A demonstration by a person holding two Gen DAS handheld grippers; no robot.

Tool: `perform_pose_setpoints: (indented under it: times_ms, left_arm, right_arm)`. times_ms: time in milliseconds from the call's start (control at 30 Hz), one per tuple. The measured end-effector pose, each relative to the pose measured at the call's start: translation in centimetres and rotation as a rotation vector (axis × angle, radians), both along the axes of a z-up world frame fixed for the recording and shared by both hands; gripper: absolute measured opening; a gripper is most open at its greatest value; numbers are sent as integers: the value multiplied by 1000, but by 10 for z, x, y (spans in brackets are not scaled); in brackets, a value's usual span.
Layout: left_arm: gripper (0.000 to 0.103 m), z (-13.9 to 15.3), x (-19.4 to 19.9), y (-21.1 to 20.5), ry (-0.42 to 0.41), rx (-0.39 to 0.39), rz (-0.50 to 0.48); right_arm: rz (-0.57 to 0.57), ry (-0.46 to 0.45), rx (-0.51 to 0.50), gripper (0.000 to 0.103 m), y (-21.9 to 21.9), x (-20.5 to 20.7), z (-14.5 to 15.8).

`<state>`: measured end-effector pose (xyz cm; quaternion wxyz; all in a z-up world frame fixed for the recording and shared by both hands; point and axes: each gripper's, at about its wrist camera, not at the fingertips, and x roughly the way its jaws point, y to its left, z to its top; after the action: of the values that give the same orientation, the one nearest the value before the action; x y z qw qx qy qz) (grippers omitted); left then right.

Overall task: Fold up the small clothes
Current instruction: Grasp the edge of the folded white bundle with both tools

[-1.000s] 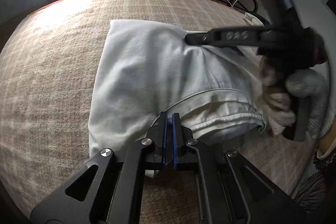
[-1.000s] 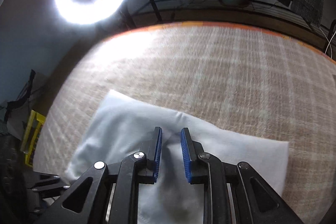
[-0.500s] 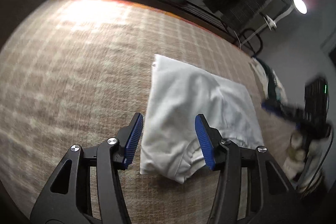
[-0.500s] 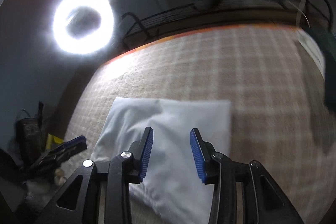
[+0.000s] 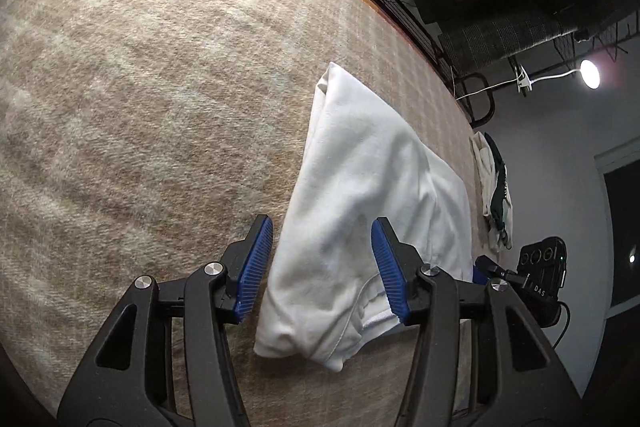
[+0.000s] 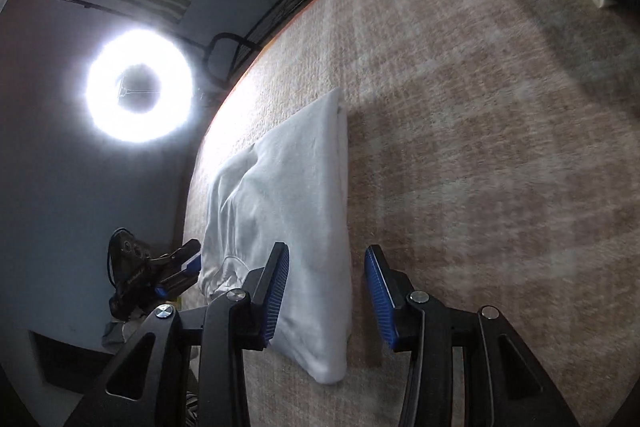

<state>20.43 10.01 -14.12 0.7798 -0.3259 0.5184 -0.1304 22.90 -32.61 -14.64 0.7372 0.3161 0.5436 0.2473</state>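
Both grippers released, garment folded on the blanket.
My left gripper (image 5: pixel 322 267) hangs open over the white garment (image 5: pixel 372 187), right gripper (image 6: pixel 326 293) open too; I judge they let go so the fold lies flat on the blanket (image 5: pixel 140 87).

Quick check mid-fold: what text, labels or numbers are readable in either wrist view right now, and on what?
"DAS": white letters on the black body of the right gripper, seen at the right edge of the left wrist view.
Green garment beyond the white garment: it bears pale marks, too small to read.
Left gripper, in the right wrist view: any marking too dark and blurred to read.
Nothing else readable.
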Motion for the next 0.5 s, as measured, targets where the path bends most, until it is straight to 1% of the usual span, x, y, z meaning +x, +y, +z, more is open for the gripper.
perform_pose_setpoints:
  times_ms: [67,133,200,233,267,300,333,367,400,500]
  left_arm:
    - [51,-1,5,-5,-4,0,0]
    - [46,-2,10,-8,0,-4,3]
    - [42,-2,13,-11,-7,12,9]
    - [37,-3,14,-12,-9,23,7]
    - [23,-4,16,-17,0,39,0]
    - [16,-5,16,-20,3,58,2]
    - [15,-4,16,-22,-5,75,3]
    - [9,-2,16,-27,-13,90,0]
    - [8,1,16,-32,-28,110,-9]
    - [7,14,14,-45,-77,176,-24]
  right_arm:
    - [11,7,7,42,8,4,-5]
    - [12,-1,26,42,16,7,-8]
    - [9,1,34,42,21,10,-9]
    - [5,1,38,42,22,11,-9]
    - [3,0,41,42,25,13,-9]
    - [1,-2,34,38,27,14,-8]
    - [3,-3,25,26,30,15,-7]
    - [15,3,18,22,34,17,-7]
    - [15,1,-2,14,38,21,-4]
    - [24,-37,-86,9,50,21,9]
